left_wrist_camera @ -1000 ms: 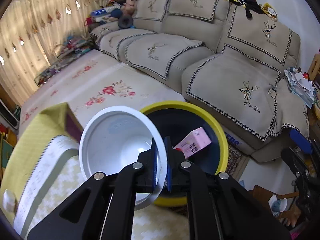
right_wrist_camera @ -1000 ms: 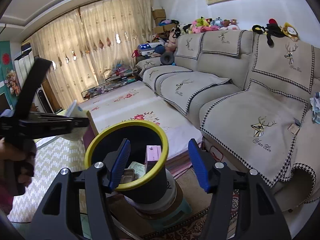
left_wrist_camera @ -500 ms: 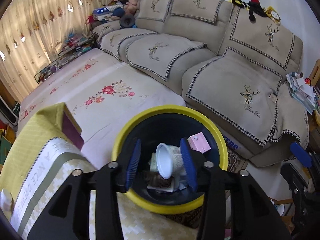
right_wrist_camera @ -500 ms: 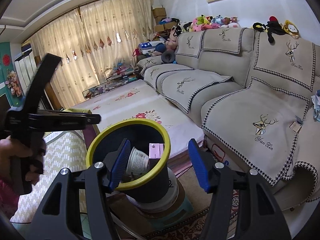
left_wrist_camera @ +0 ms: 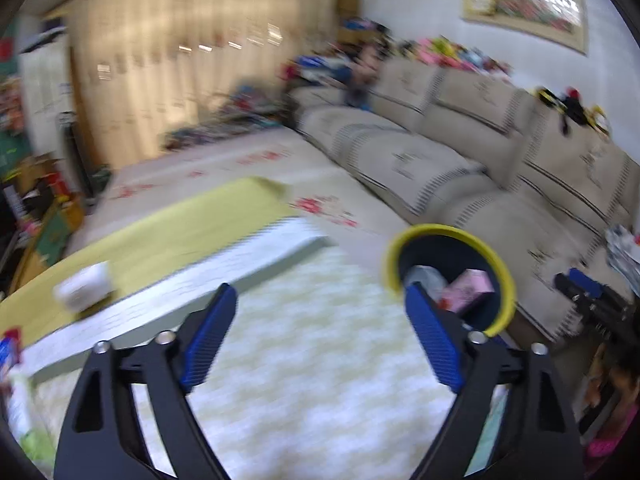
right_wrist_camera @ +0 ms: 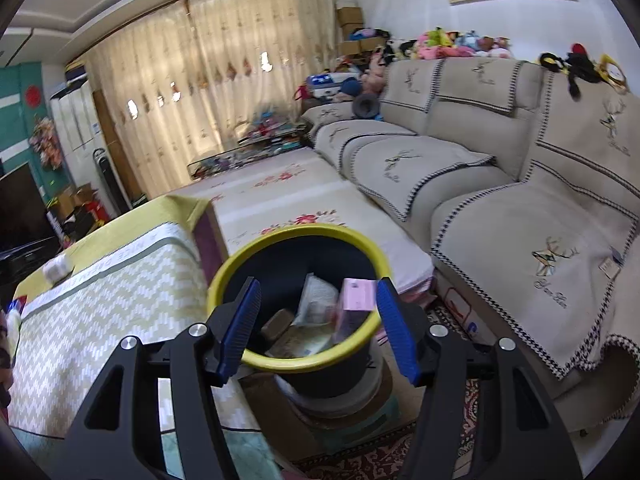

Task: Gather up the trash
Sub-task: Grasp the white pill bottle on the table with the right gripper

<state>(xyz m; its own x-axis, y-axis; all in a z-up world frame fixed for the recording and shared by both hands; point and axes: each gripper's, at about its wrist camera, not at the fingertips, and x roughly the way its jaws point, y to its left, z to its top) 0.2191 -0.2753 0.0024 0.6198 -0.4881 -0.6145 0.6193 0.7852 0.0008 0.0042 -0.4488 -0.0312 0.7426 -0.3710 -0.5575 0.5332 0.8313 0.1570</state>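
Note:
A dark trash bin with a yellow rim [right_wrist_camera: 280, 242] stands beside the table and holds a pink carton [right_wrist_camera: 356, 296], a white cup [right_wrist_camera: 316, 300] and other scraps. My right gripper [right_wrist_camera: 318, 328] is open and empty just above the bin's near rim. My left gripper [left_wrist_camera: 320, 336] is open and empty over the table's patterned cloth [left_wrist_camera: 304, 380], with the bin [left_wrist_camera: 504, 280] to its right. A small white object [left_wrist_camera: 84, 288] lies on the table's far left; it also shows in the right wrist view [right_wrist_camera: 56, 268]. The left view is motion-blurred.
A beige sofa [right_wrist_camera: 520, 184] runs along the right wall with plush toys [right_wrist_camera: 452, 46] on top. A floral mat [right_wrist_camera: 288, 196] lies beyond the table. Packets [left_wrist_camera: 10, 354] sit at the table's left edge. Curtains [right_wrist_camera: 208, 80] close the far wall.
My left gripper let the white cup fall into the bin, opened wide and swung left over the table. My right gripper stayed open near the bin.

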